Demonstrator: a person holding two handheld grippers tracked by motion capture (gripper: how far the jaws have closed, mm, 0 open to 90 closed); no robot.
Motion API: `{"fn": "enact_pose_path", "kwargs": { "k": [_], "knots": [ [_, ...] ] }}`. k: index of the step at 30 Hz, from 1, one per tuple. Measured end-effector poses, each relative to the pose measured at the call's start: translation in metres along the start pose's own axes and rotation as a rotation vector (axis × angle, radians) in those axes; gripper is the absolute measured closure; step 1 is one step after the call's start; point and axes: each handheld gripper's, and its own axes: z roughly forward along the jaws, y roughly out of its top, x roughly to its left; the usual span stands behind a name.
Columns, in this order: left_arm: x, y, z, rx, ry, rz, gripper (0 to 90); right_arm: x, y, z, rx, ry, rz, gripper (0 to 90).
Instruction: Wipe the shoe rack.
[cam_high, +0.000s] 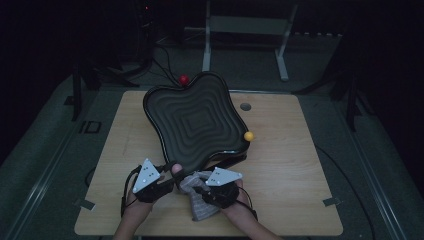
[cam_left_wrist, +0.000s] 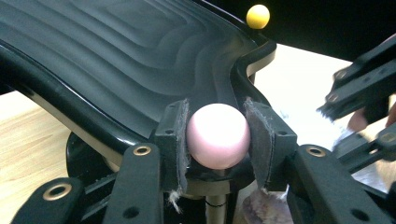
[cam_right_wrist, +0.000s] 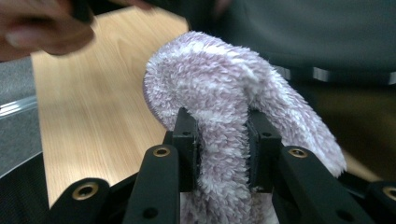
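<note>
Left gripper (cam_left_wrist: 217, 135) clamped on smooth pink ball (cam_left_wrist: 217, 136) at near rim of glossy black rippled tray (cam_high: 197, 120), right gripper (cam_right_wrist: 223, 140) pinching fluffy lilac cloth (cam_right_wrist: 233, 112) just beside, cloth's long axis draped toward table's (cam_high: 290, 165) near edge.

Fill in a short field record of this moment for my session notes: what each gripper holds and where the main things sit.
left gripper: shut on the pink ball at the tray's near edge
right gripper: shut on the fluffy cloth
black wavy tray: tilted on the wooden table
yellow ball: at tray's right corner
red ball: at tray's far corner
</note>
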Motion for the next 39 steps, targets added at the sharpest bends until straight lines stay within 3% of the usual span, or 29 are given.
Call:
{"fn": "enact_pose_path", "kwargs": {
  "k": [3,6,10,15,20,25,28,30,31,34,37,39],
  "knots": [
    [0.001,0.0,0.0,0.003,-0.004,0.001,60.0,-0.007,0.0,-0.008,-0.01,-0.036,0.026,69.9],
    [0.001,0.0,0.0,0.0,-0.006,-0.001,60.0,-0.022,-0.001,-0.014,-0.035,-0.113,0.057,69.8],
    [0.001,0.0,0.0,-0.001,-0.007,0.001,60.0,-0.034,-0.008,-0.006,0.026,-0.109,0.086,69.4],
    [0.002,-0.001,0.0,-0.007,-0.014,-0.001,60.0,-0.043,0.002,-0.021,-0.053,-0.157,0.098,69.4],
    [0.003,-0.001,0.0,-0.006,-0.019,0.0,60.0,-0.044,-0.006,-0.008,0.008,-0.14,0.1,69.2],
    [0.002,0.0,0.001,-0.006,-0.02,0.0,60.0,-0.056,0.001,-0.02,-0.035,-0.185,0.117,69.3],
    [0.003,0.0,0.001,-0.001,-0.025,0.002,60.0,-0.059,-0.009,-0.01,0.025,-0.197,0.121,69.1],
    [0.003,0.0,0.001,-0.006,-0.025,0.0,60.0,-0.061,-0.01,-0.015,0.014,-0.194,0.138,69.0],
    [0.003,-0.001,0.001,-0.007,-0.027,-0.002,60.0,-0.063,-0.007,-0.025,-0.018,-0.202,0.149,69.0],
    [0.003,0.0,0.001,-0.002,-0.029,0.0,60.0,-0.068,-0.006,-0.038,-0.048,-0.235,0.155,69.0],
    [0.004,0.0,0.001,-0.003,-0.031,0.001,60.0,-0.076,-0.013,-0.036,0.012,-0.239,0.163,68.9],
    [0.003,0.0,0.001,0.0,-0.031,0.001,60.0,-0.076,-0.012,-0.042,0.011,-0.246,0.149,68.8]
  ]
}}
